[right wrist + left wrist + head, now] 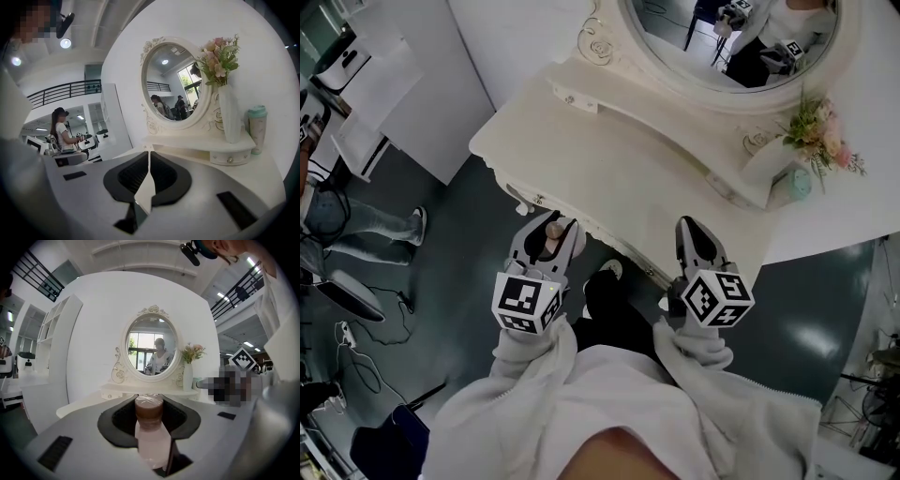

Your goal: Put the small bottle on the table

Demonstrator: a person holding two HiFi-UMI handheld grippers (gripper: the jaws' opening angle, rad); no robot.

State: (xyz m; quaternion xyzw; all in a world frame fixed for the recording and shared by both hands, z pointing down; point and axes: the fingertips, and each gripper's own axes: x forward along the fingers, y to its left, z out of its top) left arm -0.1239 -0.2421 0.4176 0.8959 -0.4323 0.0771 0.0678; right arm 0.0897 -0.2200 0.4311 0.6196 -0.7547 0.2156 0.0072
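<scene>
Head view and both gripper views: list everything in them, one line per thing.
Small pale pink plastic bottle with a brown cap: one, pink and brown, between the left gripper's jaws, near the table's front edge.
Cream-white curved dressing table: one, cream, ahead of both grippers.
Oval mirror in an ornate white frame: one, white, at the table's back.
Tall white vase of pink flowers: one, white and pink, on the shelf right of the mirror.
Mint-lidded tumbler: one, pale with a mint lid, right of the vase.
Left gripper: one, grey, shut on the bottle.
Right gripper: one, grey, jaws together, empty.
White sleeves: two, white, behind the grippers.
</scene>
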